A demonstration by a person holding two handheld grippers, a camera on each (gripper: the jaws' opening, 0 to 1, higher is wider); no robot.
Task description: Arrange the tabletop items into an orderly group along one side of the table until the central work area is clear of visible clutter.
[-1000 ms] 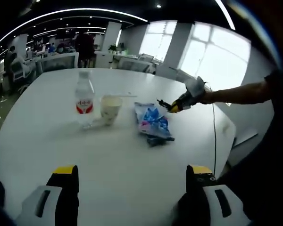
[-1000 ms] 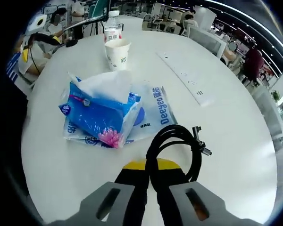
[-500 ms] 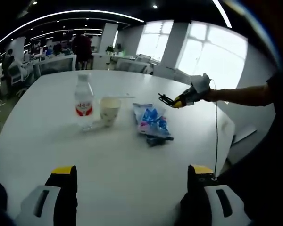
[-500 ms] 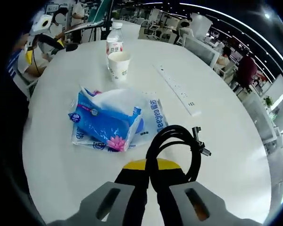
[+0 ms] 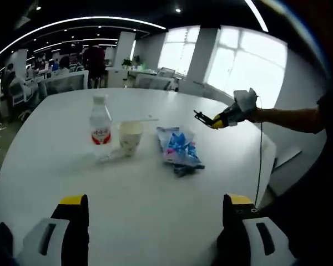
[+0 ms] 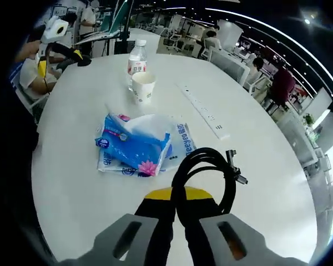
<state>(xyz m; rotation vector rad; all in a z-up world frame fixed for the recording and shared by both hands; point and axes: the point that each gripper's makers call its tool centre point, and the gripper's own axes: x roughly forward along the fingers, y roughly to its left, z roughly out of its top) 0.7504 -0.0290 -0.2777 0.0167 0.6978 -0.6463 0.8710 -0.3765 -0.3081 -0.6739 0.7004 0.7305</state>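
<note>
Gripping black cable (image 6: 211, 177), right tongs (image 6: 175, 208) above tissue pack (image 6: 134, 149); left tongs (image 5: 155, 208) apart.

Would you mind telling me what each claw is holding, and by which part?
The right claw pinches a coiled black cable at its loops; the left claw is open, holding nothing.

Flat blue-white pack (image 6: 180, 145): lettering "Deeyeo"; other print illegible.
</note>
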